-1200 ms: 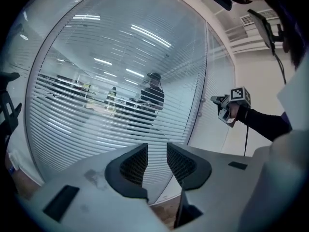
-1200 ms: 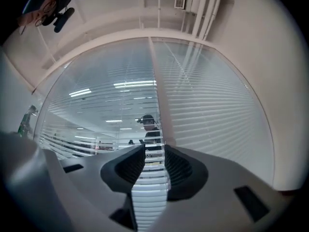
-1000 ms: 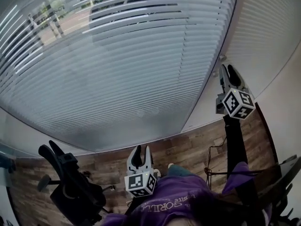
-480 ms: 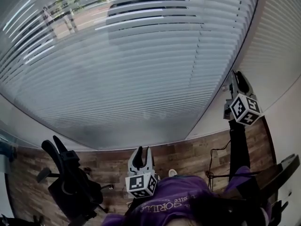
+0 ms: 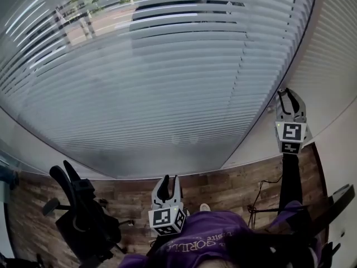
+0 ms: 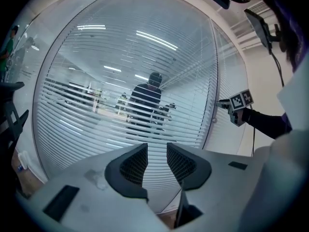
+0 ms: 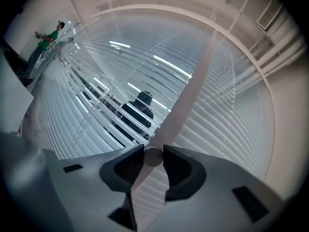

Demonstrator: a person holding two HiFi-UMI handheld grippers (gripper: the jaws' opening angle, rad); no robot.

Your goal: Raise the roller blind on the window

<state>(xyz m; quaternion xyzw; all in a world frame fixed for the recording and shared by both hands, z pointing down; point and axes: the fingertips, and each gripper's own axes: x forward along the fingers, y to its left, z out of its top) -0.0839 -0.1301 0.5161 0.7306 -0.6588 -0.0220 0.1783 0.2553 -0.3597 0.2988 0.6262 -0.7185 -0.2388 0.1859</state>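
While the left hand-held gripper (image 5: 168, 178) hangs low and open, the right hand-held gripper (image 5: 290, 94) has wide jaws around the round knob (image 7: 153, 156) beside the blind (image 5: 167, 66).

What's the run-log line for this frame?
right gripper: raised, open, round knob on window frame between jaws, contact unclear | left gripper: low, open, empty | blind: down, not yet raised

Right gripper (image 7: 154, 150): fingers (image 7: 126, 167) apart, dark ribbed pads facing inward
Knob (image 7: 153, 157): round, pale, between the fingertips, close against both
Frame post (image 7: 186, 98): pale, runs diagonally upward from the Knob
Blind (image 7: 231, 115): slats down on both sides of the Frame post
Reflection (image 7: 139, 111): a dark-clothed figure among the slats
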